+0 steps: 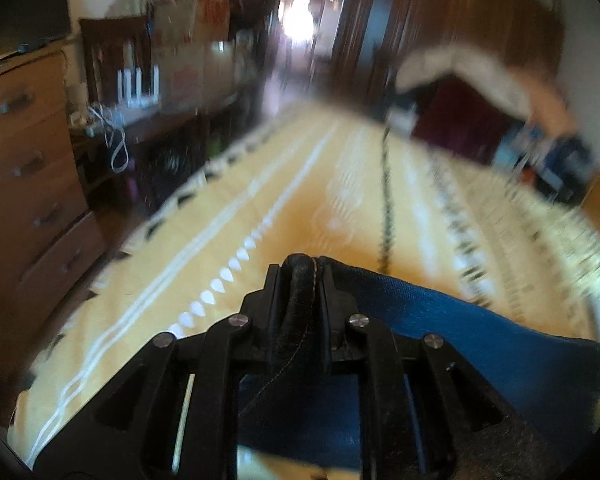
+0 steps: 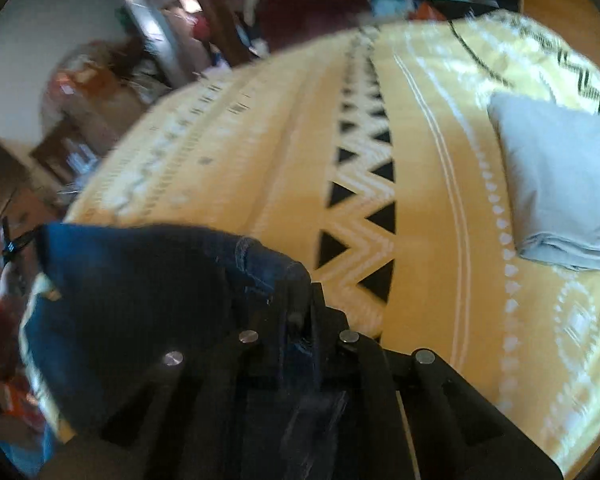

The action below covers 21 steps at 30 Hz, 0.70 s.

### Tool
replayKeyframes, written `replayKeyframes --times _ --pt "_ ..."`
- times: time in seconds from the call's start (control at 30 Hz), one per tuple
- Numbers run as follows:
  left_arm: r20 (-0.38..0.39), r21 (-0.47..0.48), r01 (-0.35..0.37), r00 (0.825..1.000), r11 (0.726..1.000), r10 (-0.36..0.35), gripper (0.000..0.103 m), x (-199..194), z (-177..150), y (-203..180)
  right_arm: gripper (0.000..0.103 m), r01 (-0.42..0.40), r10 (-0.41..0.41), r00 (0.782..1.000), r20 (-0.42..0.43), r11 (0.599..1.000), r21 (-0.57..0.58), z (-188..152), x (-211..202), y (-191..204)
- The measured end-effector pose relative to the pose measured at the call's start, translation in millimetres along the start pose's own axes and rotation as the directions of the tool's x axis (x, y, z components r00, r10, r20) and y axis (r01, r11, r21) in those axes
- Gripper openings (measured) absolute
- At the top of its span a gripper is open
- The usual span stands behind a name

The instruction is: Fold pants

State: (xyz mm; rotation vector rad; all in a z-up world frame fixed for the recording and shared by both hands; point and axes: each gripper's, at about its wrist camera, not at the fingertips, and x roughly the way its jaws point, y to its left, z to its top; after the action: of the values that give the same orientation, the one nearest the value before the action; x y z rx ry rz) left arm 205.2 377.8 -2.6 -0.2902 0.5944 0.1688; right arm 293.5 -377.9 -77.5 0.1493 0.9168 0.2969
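Note:
Dark blue denim pants (image 1: 440, 320) hang lifted above a yellow patterned bedspread (image 1: 300, 200). In the left wrist view my left gripper (image 1: 300, 276) is shut on a thick seamed edge of the pants, and the cloth trails off to the right. In the right wrist view my right gripper (image 2: 300, 292) is shut on another bunched edge of the pants (image 2: 140, 280), which drape to the left over the bedspread (image 2: 260, 160). Both views are blurred.
A folded pale grey cloth (image 2: 560, 184) lies on the bed at the right. A wooden chest of drawers (image 1: 24, 184) and a cluttered dark shelf (image 1: 140, 92) stand along the bed's left side. A doorway (image 1: 300, 12) and a pile of clothes (image 1: 540, 156) lie beyond the bed.

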Motion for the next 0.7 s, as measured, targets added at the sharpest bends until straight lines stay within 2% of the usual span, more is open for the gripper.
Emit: replayKeyframes --times 0.07,0.17,0.23,0.3,0.33,0.37,0.4,0.43,0.47,0.5,0.57,0.67,0.7 --pt "0.055 -0.039 0.029 0.998 0.999 -0.027 0.017 -46.2 -8.2 12.5 0.010 -0.026 0.027 0.999 0.024 0.999 -0.036 -20.8 -42.7 17.6" --pt "0.075 -0.067 0.024 0.997 0.997 -0.019 0.017 -95.4 -38.2 33.8 0.010 -0.052 0.054 0.998 0.021 0.996 -0.071 -66.9 -93.7 39.1" --pt "0.031 -0.089 0.002 1.000 0.996 0.001 0.017 -109.8 -72.5 54.0 0.010 -0.057 0.055 0.998 -0.020 0.994 -0.092 -104.6 -113.2 49.8" --pt "-0.062 -0.112 -0.052 0.997 0.992 0.046 0.020 -110.7 -120.0 79.9 0.009 -0.057 0.048 0.993 -0.104 0.995 -0.085 -154.3 -118.1 52.9" --pt "-0.105 -0.118 -0.091 0.991 0.989 0.079 0.020 -108.6 -137.1 88.1 0.009 -0.056 0.045 0.987 -0.157 0.996 -0.069 -178.9 -116.9 51.4" --pt "-0.191 -0.147 -0.150 0.974 0.978 0.121 0.024 -101.9 -166.7 106.4 0.009 -0.047 0.032 0.973 -0.227 0.997 -0.058 -206.5 -109.9 49.2" --pt "-0.232 -0.178 -0.159 0.966 0.971 0.115 0.036 -97.7 -180.0 116.1 0.007 -0.019 0.003 0.957 -0.290 0.998 -0.052 -231.1 -100.5 45.2" --pt "-0.218 -0.255 -0.123 0.974 0.959 0.067 0.037 -101.6 -197.3 130.7 0.007 0.012 -0.028 0.939 -0.342 0.999 -0.050 -251.4 -91.3 41.0" --pt "-0.164 -0.310 -0.080 0.986 0.947 0.030 0.042 -110.9 -201.3 136.5 0.007 0.028 -0.040 0.922 -0.386 0.999 -0.037 -268.3 -86.1 38.0" --pt "-0.154 -0.346 -0.073 0.988 0.936 0.020 0.045 -117.3 -201.3 138.6 0.007 0.050 -0.059 0.910 -0.410 0.998 -0.032 -280.9 -84.6 38.0" --pt "-0.132 -0.330 -0.084 0.990 0.940 0.042 0.046 -130.8 -193.2 130.9 0.010 0.067 -0.078 0.910 -0.408 0.997 -0.042 -283.4 -92.2 49.7" --pt "-0.100 -0.305 -0.105 0.992 0.947 0.078 0.053 -147.3 -181.7 125.2 0.012 0.034 -0.070 0.926 -0.370 0.994 -0.103 -264.6 -104.9 84.0" --pt "-0.091 -0.303 -0.133 0.990 0.944 0.111 0.056 -153.3 -178.3 125.0 0.012 0.019 -0.064 0.931 -0.358 0.991 -0.130 -255.8 -106.3 98.0"
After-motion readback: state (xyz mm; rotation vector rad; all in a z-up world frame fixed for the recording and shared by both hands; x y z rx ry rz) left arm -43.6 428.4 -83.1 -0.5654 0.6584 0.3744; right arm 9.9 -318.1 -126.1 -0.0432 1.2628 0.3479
